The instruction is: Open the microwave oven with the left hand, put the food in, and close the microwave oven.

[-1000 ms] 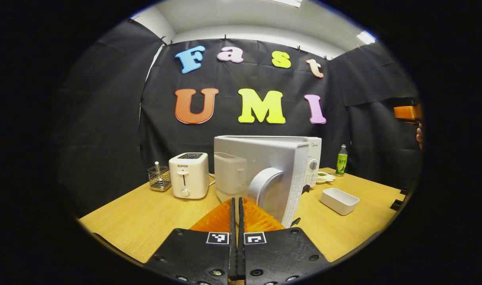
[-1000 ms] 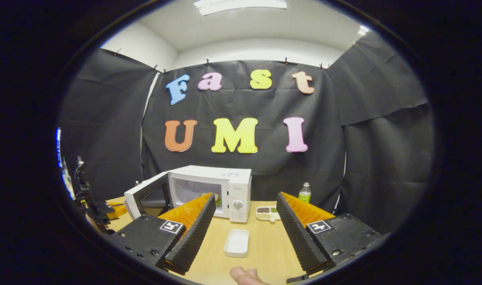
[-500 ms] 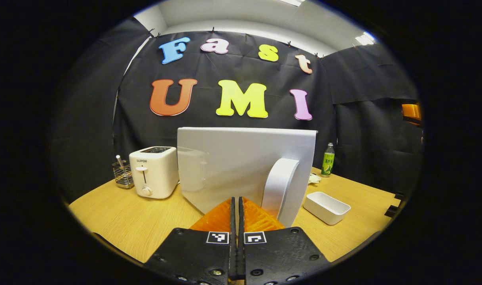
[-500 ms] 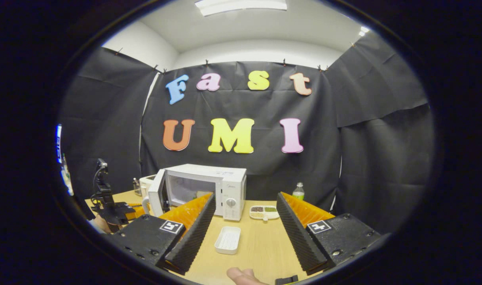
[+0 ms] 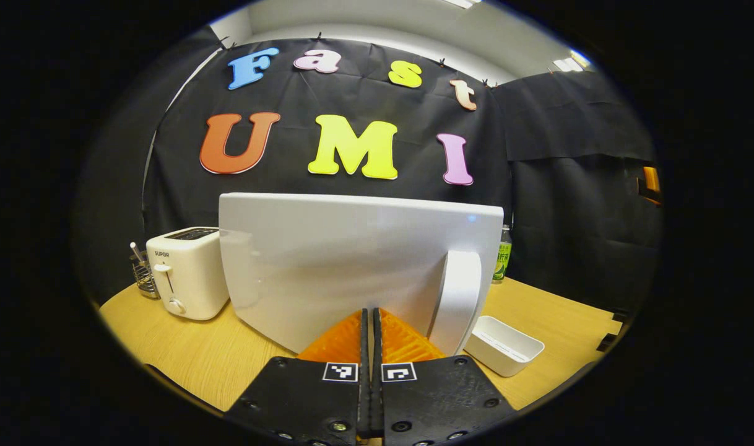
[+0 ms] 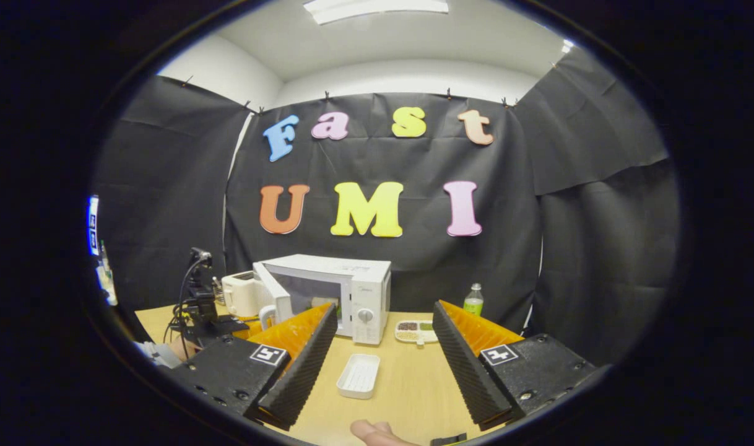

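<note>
Hidden behind the door, and too small to read

In your left gripper view the microwave door (image 5: 352, 260) hides the oven body and covers most of the green bottle (image 5: 502, 257). In your right gripper view the divided dish's (image 6: 415, 331) contents are too small to identify.

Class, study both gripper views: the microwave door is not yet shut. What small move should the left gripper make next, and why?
Probably push a little farther forward. The left gripper, fingers together, sits against the door near its handle, and in the right gripper view the door stands ajar from the microwave.
</note>
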The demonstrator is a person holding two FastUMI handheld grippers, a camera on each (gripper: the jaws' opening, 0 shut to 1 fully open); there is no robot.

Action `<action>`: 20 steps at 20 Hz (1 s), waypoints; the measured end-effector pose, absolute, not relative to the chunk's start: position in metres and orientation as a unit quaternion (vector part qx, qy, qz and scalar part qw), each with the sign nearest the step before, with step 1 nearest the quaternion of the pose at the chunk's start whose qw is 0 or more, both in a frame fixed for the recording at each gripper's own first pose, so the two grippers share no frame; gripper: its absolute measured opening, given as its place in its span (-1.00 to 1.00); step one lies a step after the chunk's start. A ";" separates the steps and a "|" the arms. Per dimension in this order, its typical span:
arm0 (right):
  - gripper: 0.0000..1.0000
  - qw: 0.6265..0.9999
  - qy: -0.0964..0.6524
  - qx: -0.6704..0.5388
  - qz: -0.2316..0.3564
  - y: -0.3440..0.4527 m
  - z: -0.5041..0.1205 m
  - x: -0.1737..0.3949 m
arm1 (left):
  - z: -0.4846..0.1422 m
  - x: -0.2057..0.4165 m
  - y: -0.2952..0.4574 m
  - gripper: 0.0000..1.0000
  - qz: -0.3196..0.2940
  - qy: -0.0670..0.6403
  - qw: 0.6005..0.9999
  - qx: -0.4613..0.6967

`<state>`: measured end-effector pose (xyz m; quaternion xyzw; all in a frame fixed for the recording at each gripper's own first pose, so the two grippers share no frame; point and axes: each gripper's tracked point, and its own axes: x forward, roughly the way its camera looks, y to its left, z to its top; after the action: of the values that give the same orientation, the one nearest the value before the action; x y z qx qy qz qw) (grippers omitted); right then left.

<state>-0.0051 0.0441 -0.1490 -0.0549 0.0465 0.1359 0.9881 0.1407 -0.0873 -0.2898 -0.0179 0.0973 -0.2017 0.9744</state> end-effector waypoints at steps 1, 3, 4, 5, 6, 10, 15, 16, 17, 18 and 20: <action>0.96 0.988 0.045 -0.060 0.133 0.041 -0.149 -0.002 | -0.291 0.147 -0.092 -1.00 -0.201 0.098 0.975 -0.014; 0.97 0.988 0.046 -0.062 0.131 0.038 -0.152 0.004 | -0.294 0.159 -0.103 -1.00 -0.201 0.099 0.974 -0.011; 0.98 0.988 0.050 -0.062 0.131 0.037 -0.155 0.007 | -0.294 0.165 -0.108 -1.00 -0.201 0.098 0.975 -0.009; 0.98 0.988 0.053 -0.062 0.133 0.037 -0.158 0.011 | -0.294 0.171 -0.114 -1.00 -0.202 0.100 0.974 -0.008; 0.97 0.987 0.057 -0.061 0.134 0.035 -0.161 0.015 | -0.295 0.178 -0.120 -1.00 -0.202 0.102 0.974 -0.008; 0.97 0.987 0.062 -0.054 0.139 0.030 -0.168 0.029 | -0.286 0.199 -0.142 -1.00 -0.196 0.098 0.976 -0.010; 0.98 0.986 0.069 -0.060 0.137 0.022 -0.172 0.045 | -0.285 0.230 -0.161 -1.00 -0.186 0.098 0.978 0.001; 0.84 0.986 0.069 -0.059 0.138 0.021 -0.173 0.048 | -0.288 0.239 -0.165 -1.00 -0.183 0.101 0.978 0.003; 0.98 0.986 0.070 -0.058 0.140 0.022 -0.173 0.051 | -0.290 0.246 -0.166 -1.00 -0.179 0.104 0.978 0.005; 0.98 0.986 0.069 -0.055 0.141 0.021 -0.174 0.054 | -0.292 0.254 -0.167 -1.00 -0.174 0.109 0.979 0.005; 0.98 0.986 0.071 -0.050 0.141 0.019 -0.178 0.061 | -0.294 0.267 -0.170 -1.00 -0.169 0.115 0.979 -0.005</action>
<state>0.0606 0.0192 -0.1777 -0.0499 0.0708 0.1412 0.9862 0.2670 -0.1698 -0.2943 -0.0045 0.1152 -0.1687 0.9789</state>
